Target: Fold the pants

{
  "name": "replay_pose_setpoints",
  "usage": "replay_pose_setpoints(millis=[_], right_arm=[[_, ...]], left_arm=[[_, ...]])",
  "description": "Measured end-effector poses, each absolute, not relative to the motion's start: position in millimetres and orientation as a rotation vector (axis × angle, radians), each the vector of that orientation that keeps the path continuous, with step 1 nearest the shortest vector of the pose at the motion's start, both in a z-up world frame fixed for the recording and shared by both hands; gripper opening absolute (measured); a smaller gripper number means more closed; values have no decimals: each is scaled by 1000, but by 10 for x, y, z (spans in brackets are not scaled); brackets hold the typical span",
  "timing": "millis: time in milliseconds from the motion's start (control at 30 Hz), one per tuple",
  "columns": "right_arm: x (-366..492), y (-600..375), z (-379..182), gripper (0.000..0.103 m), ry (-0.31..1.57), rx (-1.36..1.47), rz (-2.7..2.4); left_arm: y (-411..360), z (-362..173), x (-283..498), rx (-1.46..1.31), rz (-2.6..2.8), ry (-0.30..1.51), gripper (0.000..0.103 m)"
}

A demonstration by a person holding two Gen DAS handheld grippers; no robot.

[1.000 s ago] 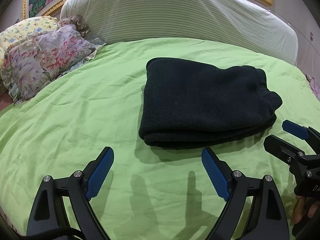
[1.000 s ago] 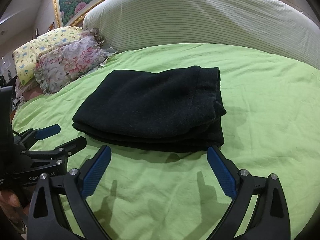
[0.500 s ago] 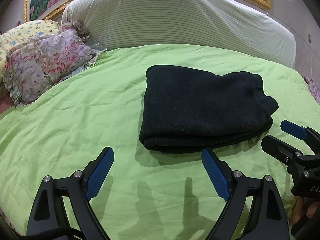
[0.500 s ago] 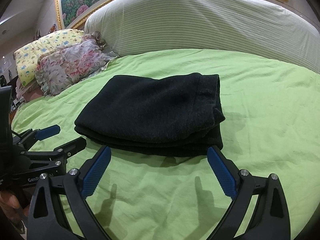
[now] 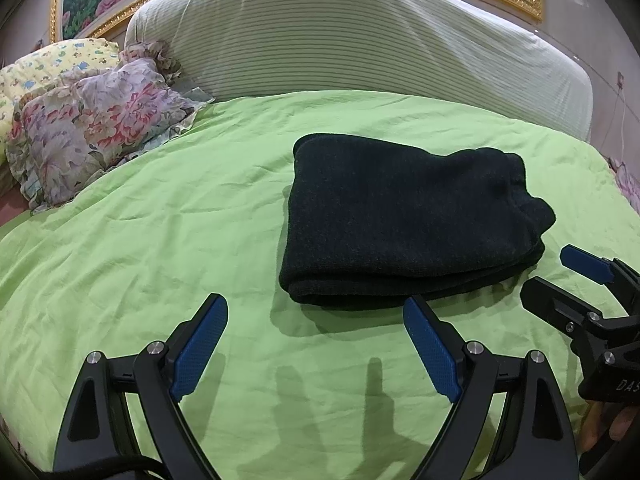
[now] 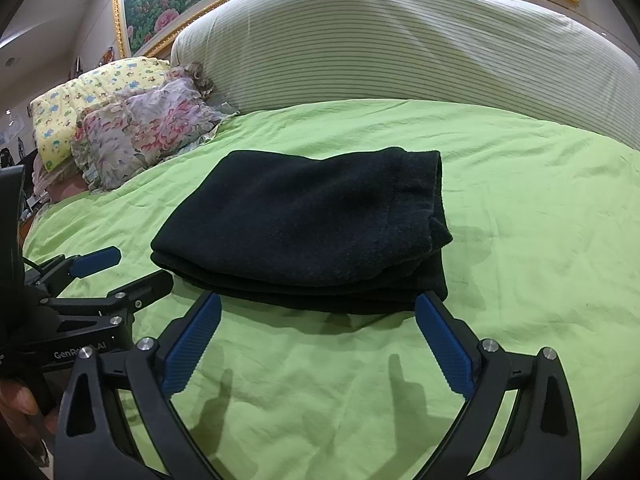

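Observation:
Black pants [image 5: 404, 220] lie folded into a thick stacked rectangle on the green bedsheet [image 5: 160, 240]; they also show in the right wrist view [image 6: 304, 228]. My left gripper [image 5: 316, 320] is open and empty, just in front of the fold's near left corner, above the sheet. My right gripper [image 6: 318, 316] is open and empty, just in front of the fold's near edge. The right gripper also shows at the right of the left wrist view [image 5: 568, 276], and the left gripper shows at the left of the right wrist view [image 6: 120, 270].
A floral pillow [image 5: 92, 128] and a yellow pillow [image 6: 92, 92] lie at the back left. A striped padded headboard [image 5: 360, 40] rises behind the bed. The green sheet [image 6: 540, 220] stretches right of the pants.
Both grippers have drawn back and tilted a little, so the folded pants sit lower and farther in both views. The pants have not moved. Both grippers stay open.

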State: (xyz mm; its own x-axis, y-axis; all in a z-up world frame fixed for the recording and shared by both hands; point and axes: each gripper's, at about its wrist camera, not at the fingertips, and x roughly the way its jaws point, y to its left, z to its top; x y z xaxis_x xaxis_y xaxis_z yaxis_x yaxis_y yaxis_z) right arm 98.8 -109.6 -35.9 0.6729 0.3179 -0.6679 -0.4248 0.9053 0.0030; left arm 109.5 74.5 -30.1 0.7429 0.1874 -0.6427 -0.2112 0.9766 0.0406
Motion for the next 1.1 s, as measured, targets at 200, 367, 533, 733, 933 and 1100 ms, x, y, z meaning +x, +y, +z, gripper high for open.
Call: replay_pose_setpoints(millis=[200,367,533,733,933,1100], right_arm=[[1004,-1103,-340,98,712,-153,421],[1006,-1108,-325,98,709,-152,418],[996,-1120,-316,98,705,-150,417],[998,-1135,-271,99,686,-154,416],[1020,-1138,-256,99,683,-156,419],[1013,-1129,-255,99,682,-155,423]], left_arm=[[732,-281,1070,-33,215,689,90],[732,-254,1050,-39,207,682,90],[730,-226,1051,-36,205,672,90],[734,-211,1052,-34,198,669,90],[727,-197,1040,-33,196,665,90],[730,-188,1045,-36,198,667,90]])
